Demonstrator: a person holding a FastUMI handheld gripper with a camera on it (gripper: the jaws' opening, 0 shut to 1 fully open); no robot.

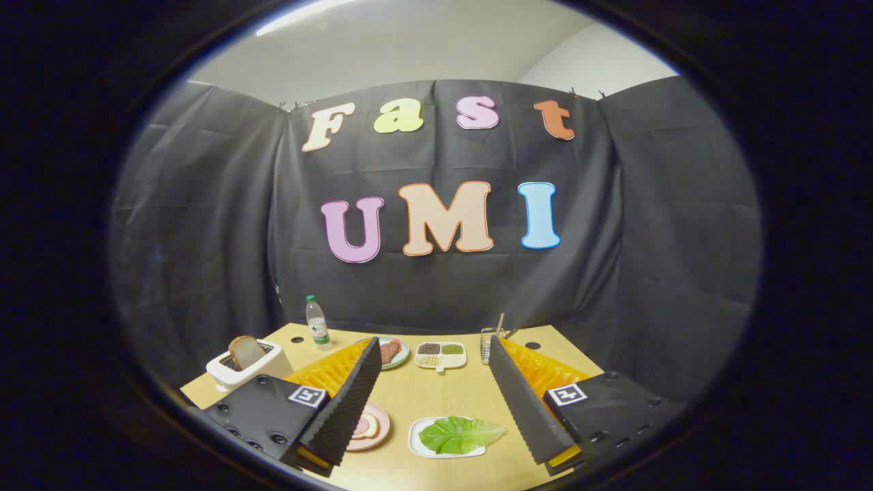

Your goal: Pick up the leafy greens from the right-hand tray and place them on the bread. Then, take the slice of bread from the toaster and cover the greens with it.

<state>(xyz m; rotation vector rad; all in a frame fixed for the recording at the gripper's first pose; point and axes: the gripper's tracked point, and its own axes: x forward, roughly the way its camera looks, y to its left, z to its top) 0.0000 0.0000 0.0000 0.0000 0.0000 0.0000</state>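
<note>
Even, fairly bright light falls from a ceiling strip light overhead; the wooden table is well lit with soft shadows. Fisheye bending curves the edges, and the rim darkens and blurs slightly

Gripper fingers spread wide, leafy greens on white tray between them, seemingly untouched

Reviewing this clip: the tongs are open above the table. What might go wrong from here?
1. The leafy greens lie flat on a shallow white tray; the open tongs may scrape the tray instead of catching the leaf.
2. The pink plate sits partly behind one finger, so placement could miss.
3. The bread slice in the toaster may slip.
</note>
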